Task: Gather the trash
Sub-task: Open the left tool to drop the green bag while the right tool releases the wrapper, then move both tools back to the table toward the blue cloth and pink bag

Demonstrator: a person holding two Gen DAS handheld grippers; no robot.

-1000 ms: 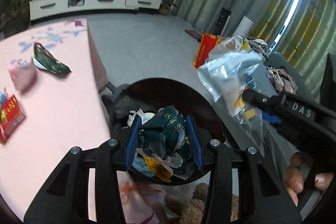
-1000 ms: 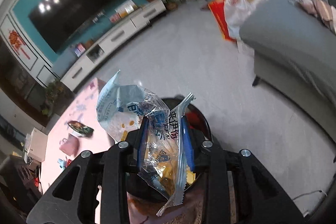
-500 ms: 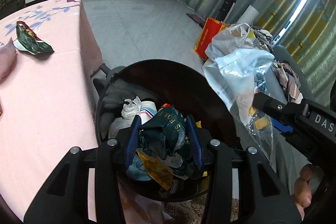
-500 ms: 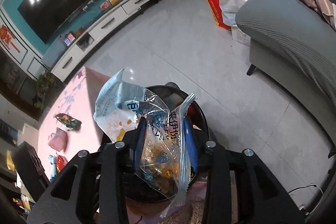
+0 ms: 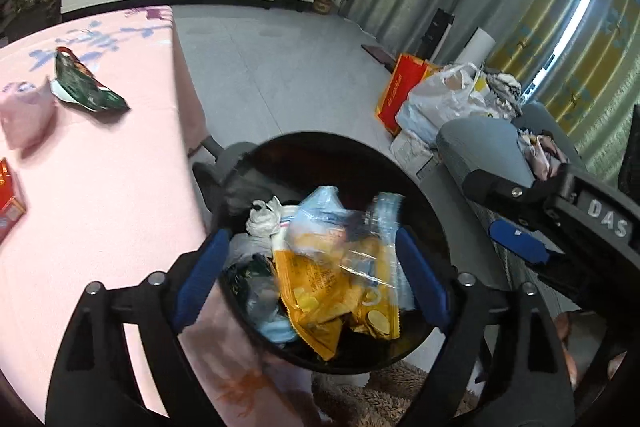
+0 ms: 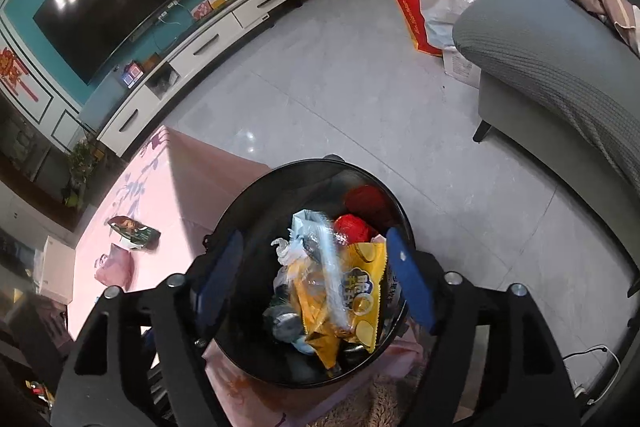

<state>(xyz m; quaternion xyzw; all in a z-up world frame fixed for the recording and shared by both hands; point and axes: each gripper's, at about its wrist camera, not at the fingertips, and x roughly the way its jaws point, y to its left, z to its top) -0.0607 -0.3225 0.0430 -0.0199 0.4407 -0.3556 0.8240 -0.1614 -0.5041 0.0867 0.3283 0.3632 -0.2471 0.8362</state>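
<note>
A pink-clothed table (image 5: pixel 100 195) fills the near side of the room, and hard against its edge stands a round black trash bin (image 5: pixel 434 223), its mouth facing up at both tools. On the cloth, well away from the bin, lie a green snack wrapper (image 5: pixel 86 87), a pink pouch (image 5: pixel 26 117) just beside it, and a red packet (image 5: pixel 10 205) at the table's near edge.

Inside the bin the trash is heaped: a yellow and clear snack bag (image 5: pixel 340 275) lies on top, with a crumpled white tissue (image 5: pixel 264 217) beside it and, seen from the right wrist view, a red wrapper (image 6: pixel 354 229) towards the far wall. The same snack bag (image 6: pixel 344 295) looks blurred there.

The left gripper (image 5: pixel 312 277) hangs over the bin's mouth, pointing steeply down; its jaws are opening and stand wide, the blue pads clear of everything, the snack bag lying below and between them but untouched. The right gripper (image 6: pixel 316 281) hovers over the same opening from the other side, its jaws likewise opening and wide, with the heap under the gap and nothing pressed by its pads. In the left wrist view the right gripper (image 5: pixel 520 219) juts in at the right edge, just beside the bin's rim.
</note>
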